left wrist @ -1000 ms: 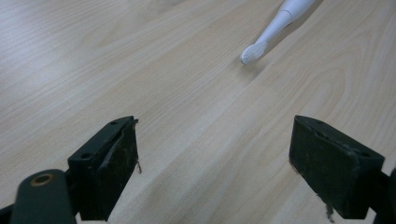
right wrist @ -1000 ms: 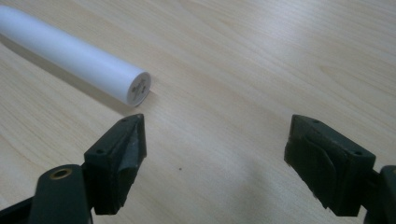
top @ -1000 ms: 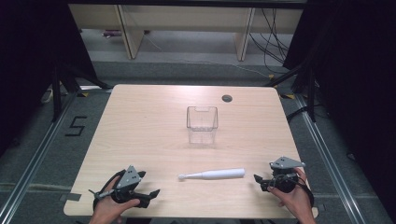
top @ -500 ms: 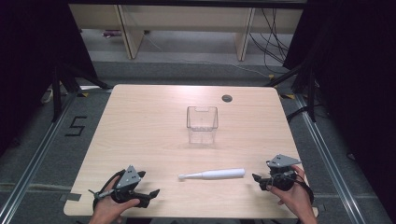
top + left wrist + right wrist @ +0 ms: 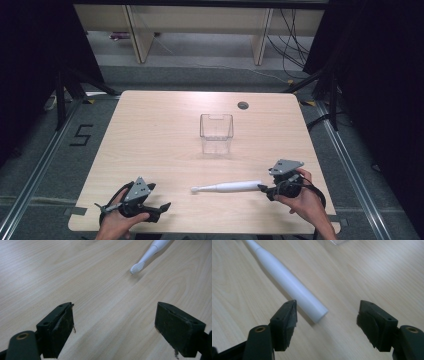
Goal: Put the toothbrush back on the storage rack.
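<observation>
Now the right gripper (image 5: 266,190) sits at the thick end of the white toothbrush (image 5: 227,187) lying flat on the table (image 5: 150,140) — its jaws, just closing, grip nothing yet. Left gripper (image 5: 162,207) rests released — jaws wide.

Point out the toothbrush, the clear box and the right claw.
toothbrush (image 5: 235,187), high view, middle of its white handle.
clear box (image 5: 216,134), high view, its front wall.
right claw (image 5: 327,323), right gripper view, midway between its fingertips.
</observation>
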`<action>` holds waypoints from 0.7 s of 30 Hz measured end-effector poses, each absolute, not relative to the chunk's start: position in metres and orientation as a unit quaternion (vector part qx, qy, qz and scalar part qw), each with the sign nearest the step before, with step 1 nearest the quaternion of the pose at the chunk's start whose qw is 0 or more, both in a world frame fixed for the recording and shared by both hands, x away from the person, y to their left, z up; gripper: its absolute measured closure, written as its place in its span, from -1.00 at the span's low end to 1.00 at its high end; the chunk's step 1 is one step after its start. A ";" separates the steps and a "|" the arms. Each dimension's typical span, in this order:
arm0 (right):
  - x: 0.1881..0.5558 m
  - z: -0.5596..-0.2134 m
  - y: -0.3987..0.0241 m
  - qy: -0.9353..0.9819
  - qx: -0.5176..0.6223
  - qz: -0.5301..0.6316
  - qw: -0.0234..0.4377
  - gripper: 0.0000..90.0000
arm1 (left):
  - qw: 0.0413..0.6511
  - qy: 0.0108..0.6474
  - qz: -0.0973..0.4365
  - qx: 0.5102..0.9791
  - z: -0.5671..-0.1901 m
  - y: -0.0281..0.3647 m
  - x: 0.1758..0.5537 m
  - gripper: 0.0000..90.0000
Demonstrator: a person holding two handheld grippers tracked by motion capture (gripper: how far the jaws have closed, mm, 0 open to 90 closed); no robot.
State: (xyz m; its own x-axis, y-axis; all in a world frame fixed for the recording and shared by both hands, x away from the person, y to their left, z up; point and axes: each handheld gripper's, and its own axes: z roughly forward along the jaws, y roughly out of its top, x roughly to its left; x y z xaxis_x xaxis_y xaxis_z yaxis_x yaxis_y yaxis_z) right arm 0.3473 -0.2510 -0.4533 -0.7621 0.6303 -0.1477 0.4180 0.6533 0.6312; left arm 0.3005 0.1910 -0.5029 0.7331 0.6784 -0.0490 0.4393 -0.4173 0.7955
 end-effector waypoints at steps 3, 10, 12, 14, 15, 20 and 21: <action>0.349 -0.452 -0.238 0.904 0.271 0.286 0.167 -0.17 | 0.426 0.339 0.142 0.827 -0.503 0.191 0.300 -0.67; 0.355 -0.449 -0.209 0.929 0.226 0.257 0.138 -0.01 | 0.427 0.340 0.141 0.826 -0.503 0.191 0.300 -0.67; 0.359 -0.449 -0.201 0.936 0.205 0.255 0.131 0.01 | 0.424 0.337 0.142 0.829 -0.503 0.191 0.300 -0.67; 0.361 -0.448 -0.195 0.941 0.192 0.246 0.128 0.03 | 0.422 0.338 0.142 0.829 -0.503 0.191 0.300 -0.67; 0.363 -0.448 -0.192 0.943 0.190 0.244 0.124 0.04 | 0.424 0.337 0.142 0.829 -0.503 0.191 0.300 -0.67; 0.369 -0.450 -0.176 0.955 0.163 0.221 0.112 0.10 | 0.423 0.336 0.142 0.830 -0.503 0.191 0.300 -0.67; 0.370 -0.450 -0.174 0.956 0.165 0.216 0.109 0.12 | 0.423 0.336 0.142 0.830 -0.503 0.191 0.300 -0.67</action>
State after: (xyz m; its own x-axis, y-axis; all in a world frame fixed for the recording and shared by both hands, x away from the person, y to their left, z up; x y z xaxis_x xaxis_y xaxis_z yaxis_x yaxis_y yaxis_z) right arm 0.3696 -0.1741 -0.4502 -0.9216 0.3632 -0.1368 0.2691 0.8519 0.4492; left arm 0.3005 0.1911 -0.5028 0.7338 0.6776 -0.0491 0.4378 -0.4164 0.7968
